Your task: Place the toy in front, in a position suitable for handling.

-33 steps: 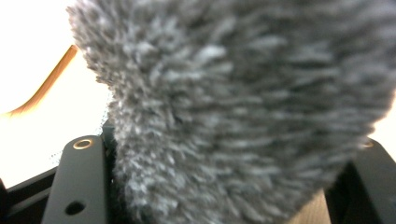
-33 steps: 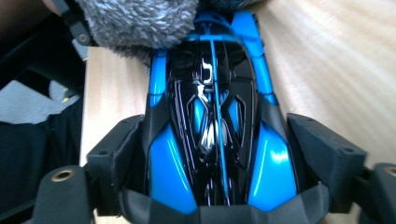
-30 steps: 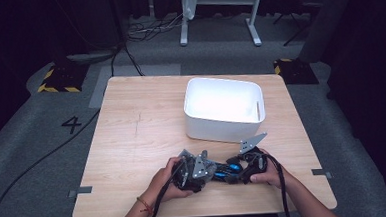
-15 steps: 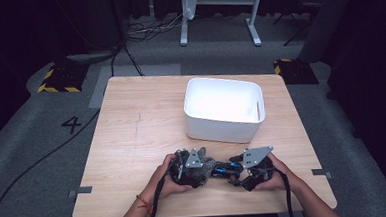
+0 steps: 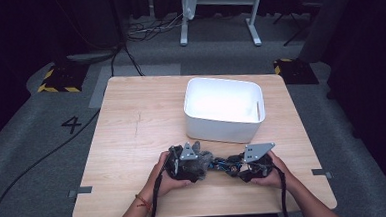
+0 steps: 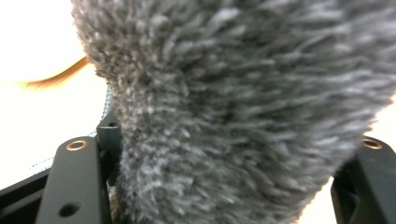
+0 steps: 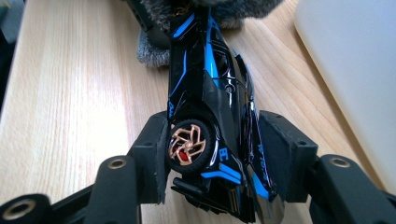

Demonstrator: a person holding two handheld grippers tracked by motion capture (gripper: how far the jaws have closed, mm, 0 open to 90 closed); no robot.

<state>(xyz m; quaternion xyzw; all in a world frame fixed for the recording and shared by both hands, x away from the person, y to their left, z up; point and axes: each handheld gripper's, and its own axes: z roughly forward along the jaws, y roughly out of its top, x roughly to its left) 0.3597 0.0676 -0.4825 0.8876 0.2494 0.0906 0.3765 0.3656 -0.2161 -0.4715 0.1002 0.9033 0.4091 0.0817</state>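
The car [image 7: 212, 116], at the table's [image 5: 131, 121] 6 o'clock edge, is clamped at its rear by the right gripper [image 7: 212, 158]. The fur [image 6: 243, 107] is pinched by the left gripper [image 5: 186, 164]. The car is judged rigid, glossy, fragile; it is best held across the body.

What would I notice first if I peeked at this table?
Probably the shiny black and blue toy car with a copper wheel, pinched on its side between the right gripper jaws near the table's front edge. Next, the fuzzy grey thing in the left gripper, and the white tub behind them.
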